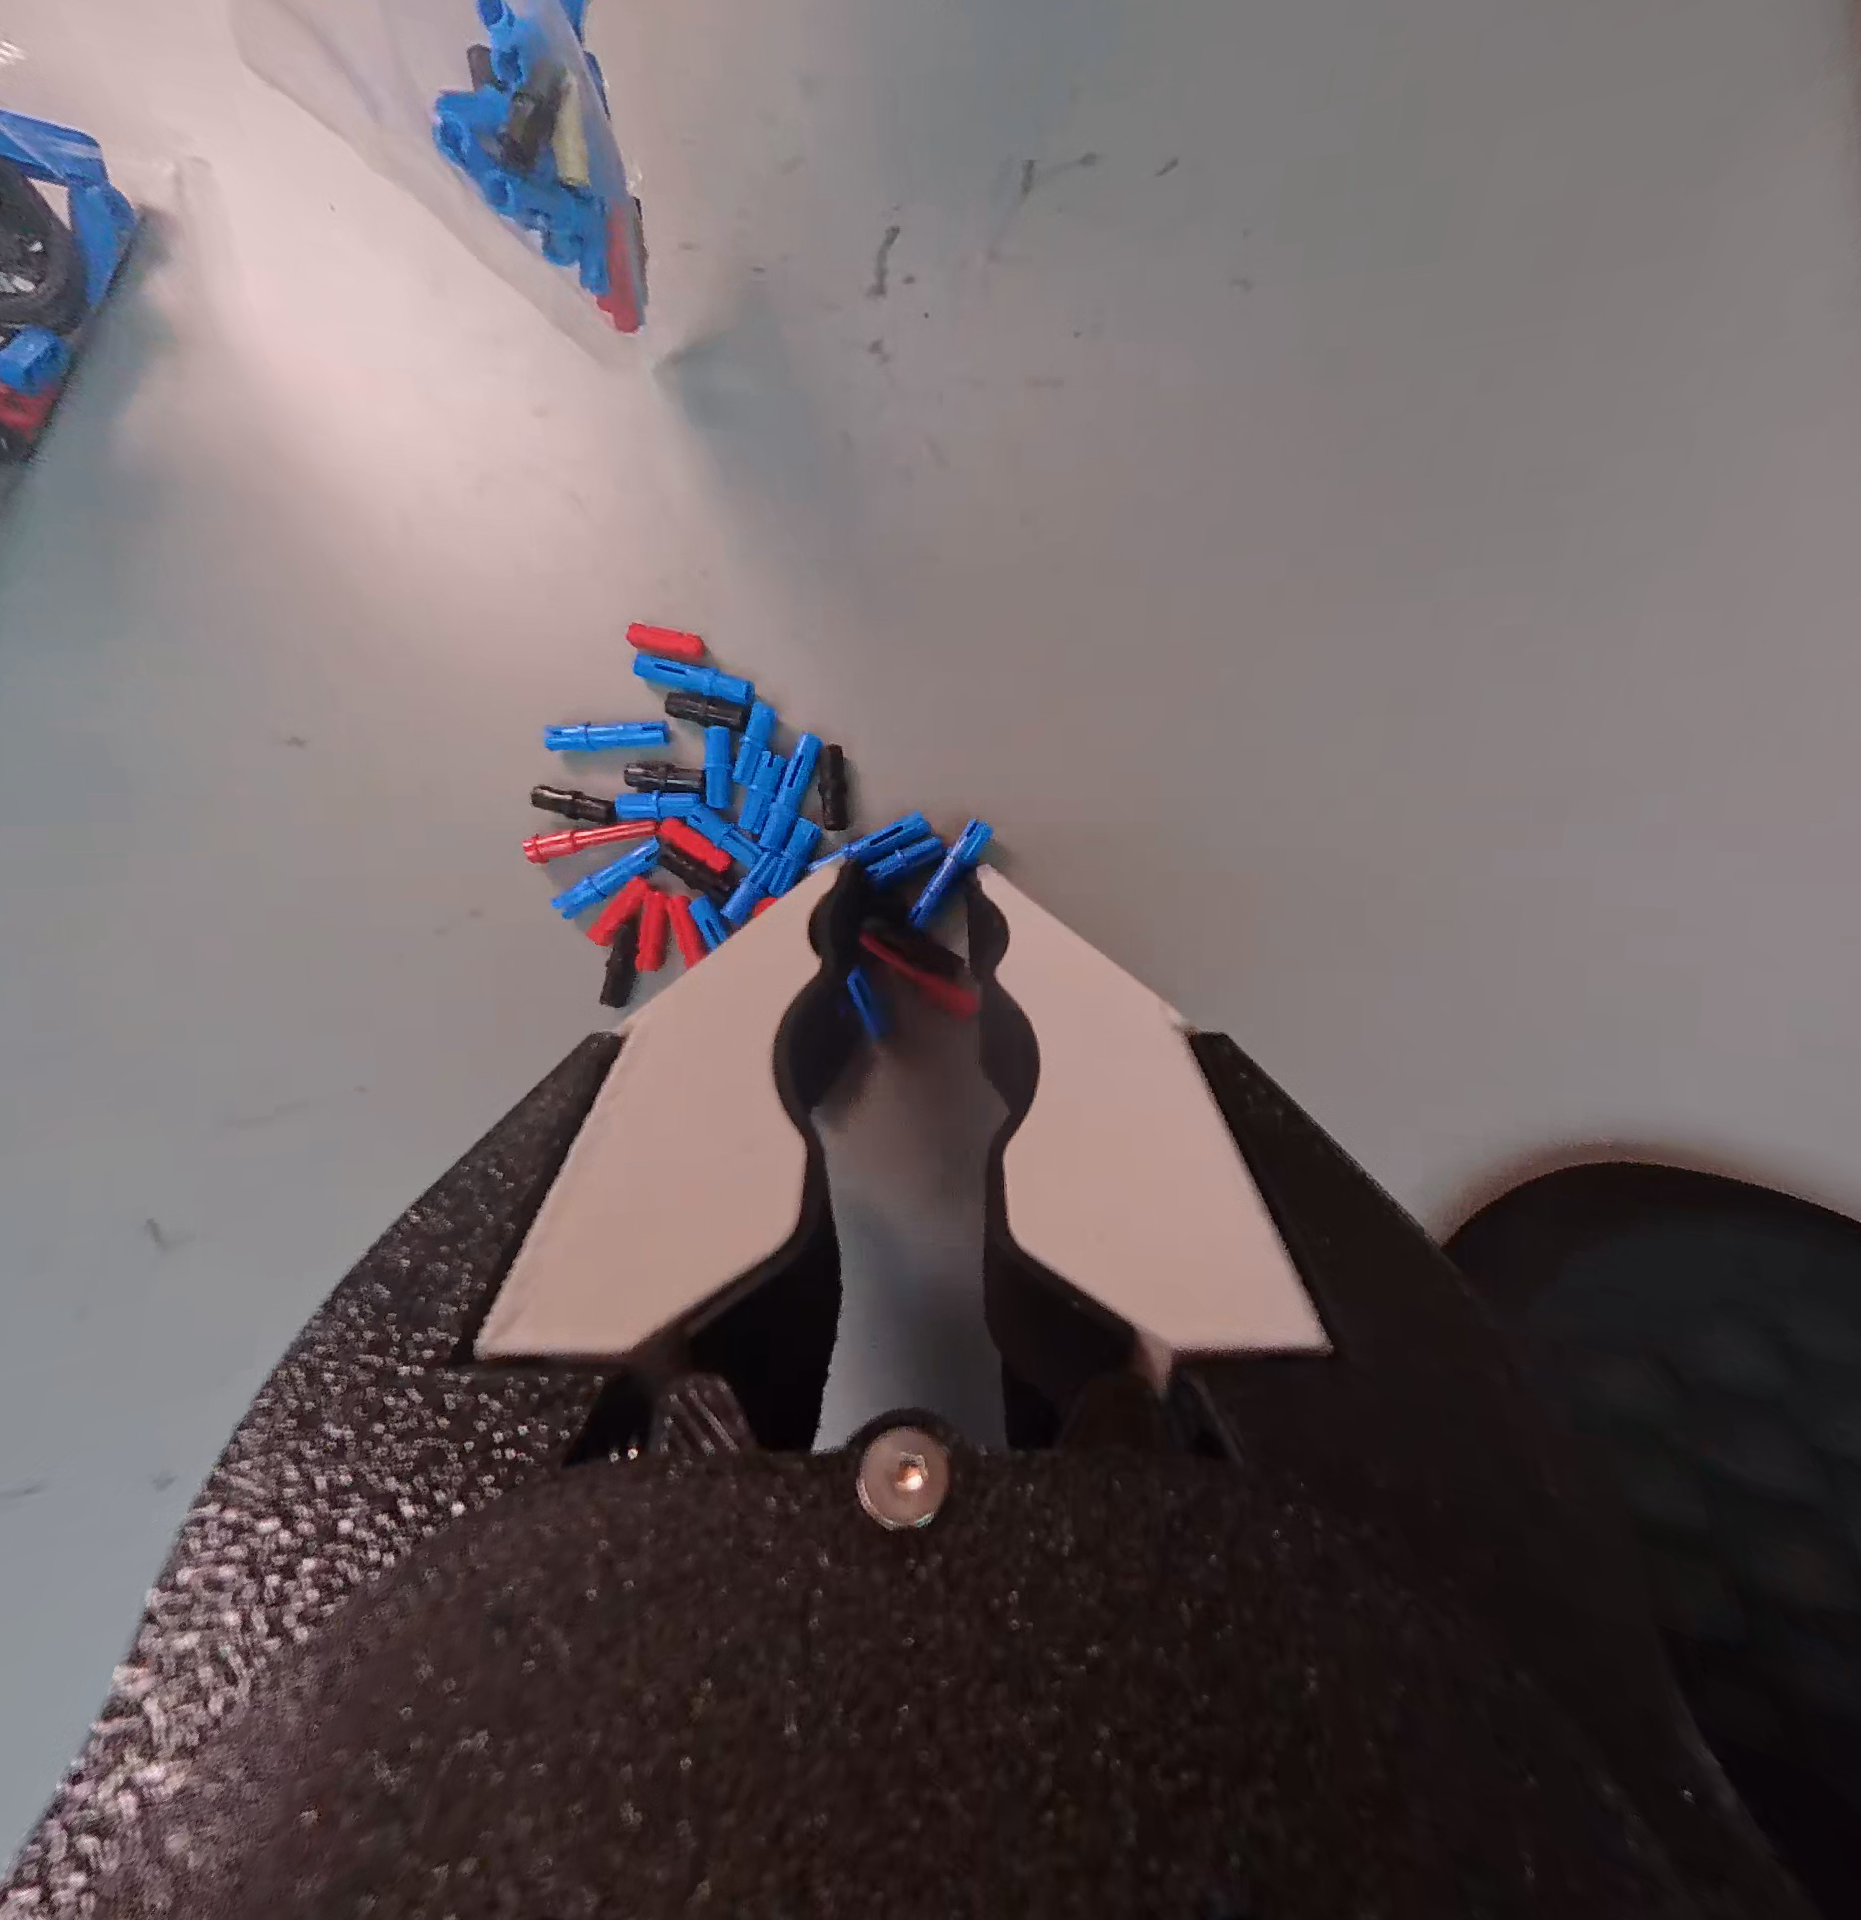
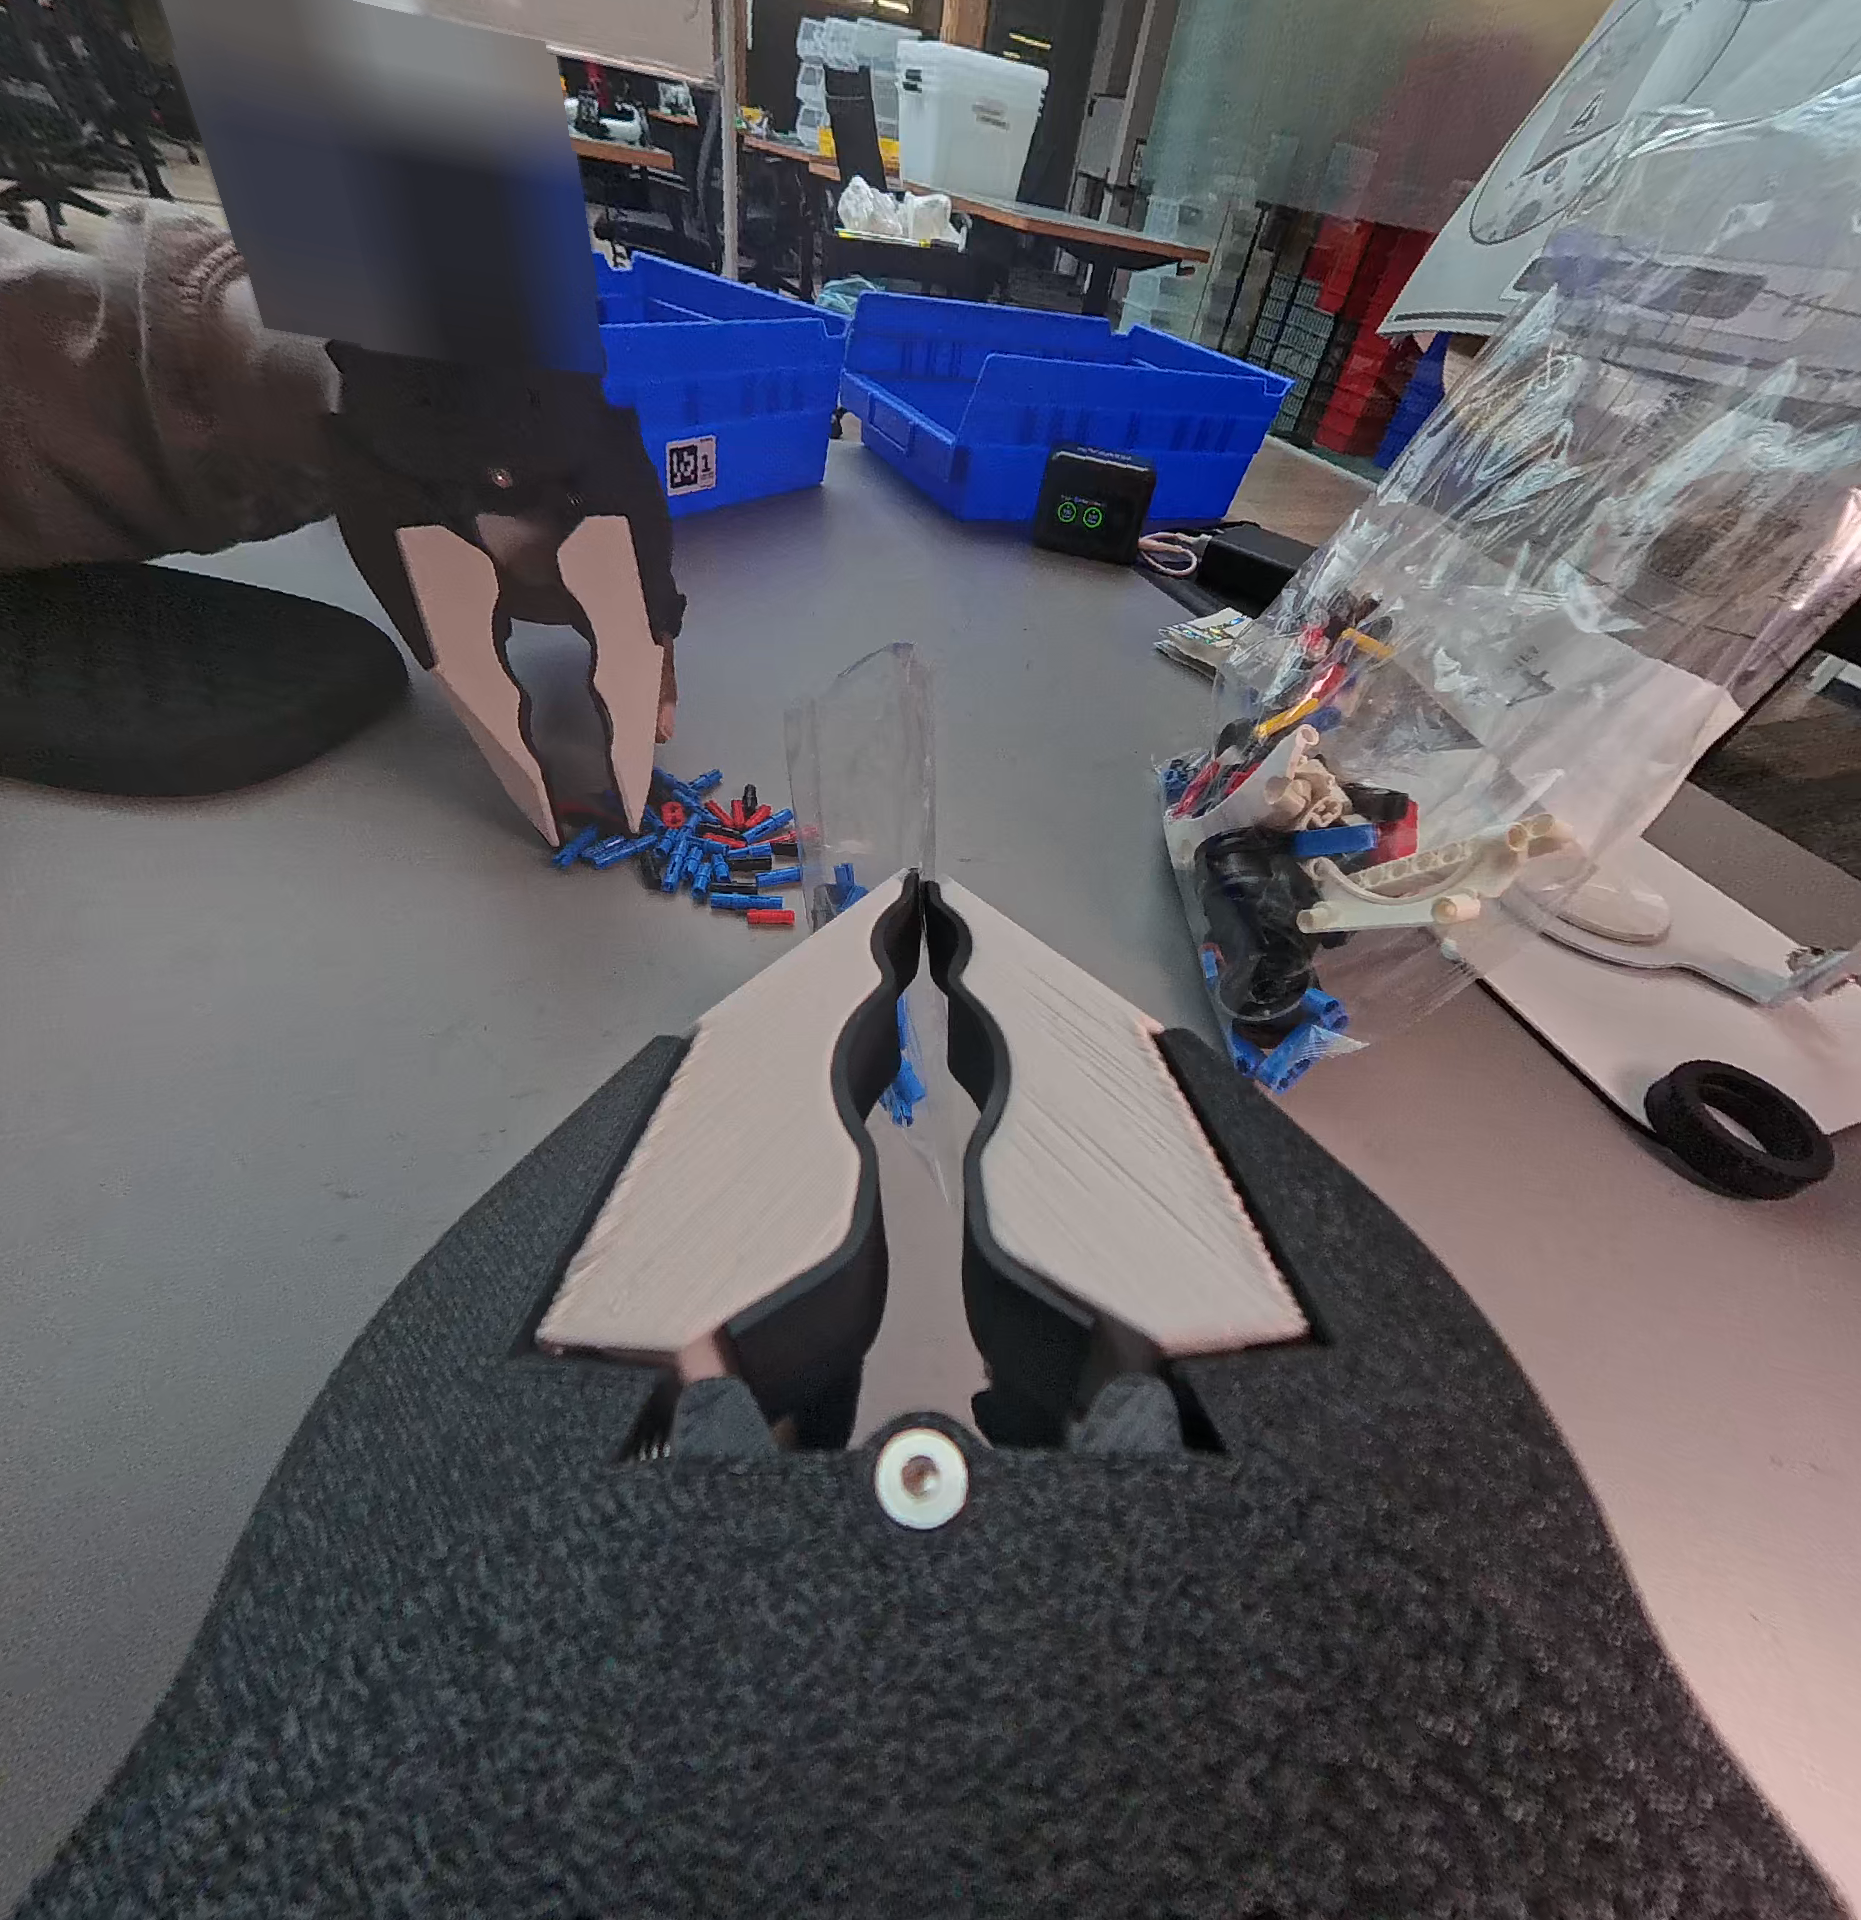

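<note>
A pile of small blue, red and black pins (image 1: 697, 810) lies on the grey table (image 1: 1321, 623). My left gripper (image 1: 907, 881) is open with its tips down at the pile's right edge. A red pin (image 1: 921, 974) and several blue and black pins lie between its fingers. It also shows in the right wrist view (image 2: 591, 827), standing over the pile (image 2: 718, 842). My right gripper (image 2: 921, 885) is shut on a small clear plastic bag (image 2: 864, 748). The bag stands up beyond the tips, and a few blue pins (image 2: 905, 1060) sit in its lower part.
A large clear bag of mixed parts (image 2: 1425, 748) lies on a white sheet (image 2: 1684, 997) at the right, with a black tyre ring (image 2: 1736, 1138) in front. Two blue bins (image 2: 1009, 416) and a black device (image 2: 1092, 504) stand behind. A black pad (image 2: 157, 675) lies left. A blue model (image 1: 32, 270) lies far left. The tips of one gripper are about 20 centimeters away from the tips of the other.
</note>
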Demonstrator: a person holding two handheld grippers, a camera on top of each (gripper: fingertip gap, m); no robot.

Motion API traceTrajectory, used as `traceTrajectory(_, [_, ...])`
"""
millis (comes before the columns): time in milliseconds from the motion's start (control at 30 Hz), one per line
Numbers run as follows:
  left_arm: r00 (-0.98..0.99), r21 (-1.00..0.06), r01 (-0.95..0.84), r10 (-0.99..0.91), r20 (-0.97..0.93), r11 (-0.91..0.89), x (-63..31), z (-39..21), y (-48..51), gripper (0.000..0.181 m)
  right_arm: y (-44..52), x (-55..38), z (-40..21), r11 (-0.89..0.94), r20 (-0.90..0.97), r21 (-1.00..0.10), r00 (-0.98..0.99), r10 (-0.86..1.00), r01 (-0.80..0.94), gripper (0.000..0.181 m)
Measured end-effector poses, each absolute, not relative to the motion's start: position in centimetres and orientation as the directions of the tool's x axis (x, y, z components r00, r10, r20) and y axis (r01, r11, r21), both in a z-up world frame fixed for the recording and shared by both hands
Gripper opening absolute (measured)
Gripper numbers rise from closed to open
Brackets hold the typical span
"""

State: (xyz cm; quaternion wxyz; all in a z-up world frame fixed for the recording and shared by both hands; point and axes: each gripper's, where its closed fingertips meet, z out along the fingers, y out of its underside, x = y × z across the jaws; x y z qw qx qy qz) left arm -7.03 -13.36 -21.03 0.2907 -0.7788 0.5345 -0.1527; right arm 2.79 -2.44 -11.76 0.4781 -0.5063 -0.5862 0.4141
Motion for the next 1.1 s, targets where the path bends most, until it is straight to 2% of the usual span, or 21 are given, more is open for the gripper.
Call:
traceTrajectory(33, [0.377,-0.616,-0.744,-0.924,-0.068,-0.259,-7.0,-21.0,-13.3,0.022,-2.4,2.8,-11.8,0.144,0.14,-0.97,-0.031,0.99,0.198,0.0])
traceTrajectory(100, [0.378,-0.607,-0.749,-0.924,-0.065,-0.264,-7.0,-21.1,-13.1,0.027,-2.4,2.8,-11.8,0.142,0.139,-0.97,-0.031,0.99,0.198,0.0])
traceTrajectory(467, [0.344,-0.569,-0.78,-0.938,-0.04,-0.261,-6.7,-21.2,-13.7,0.012,-2.5,2.8,-11.8,0.14,0.136,-0.969,-0.034,0.99,0.202,0.0])
traceTrajectory(767, [0.362,-0.572,-0.774,-0.931,-0.044,-0.274,-6.7,-21.2,-13.8,0.009,-2.5,2.8,-11.9,0.145,0.141,-0.968,-0.035,0.989,0.206,0.0])
traceTrajectory(967, [0.392,-0.646,-0.714,-0.919,-0.046,-0.272,-6.5,-19.9,-13.5,0.009,-2.5,2.8,-11.9,0.147,0.143,-0.968,-0.035,0.989,0.204,0.0])
traceTrajectory(1100, [0.413,-0.738,-0.633,-0.908,-0.068,-0.233,-5.6,-16.5,-12.1,0.009,-2.8,2.7,-11.7,0.156,0.15,-0.969,-0.045,0.988,0.19,0.0])
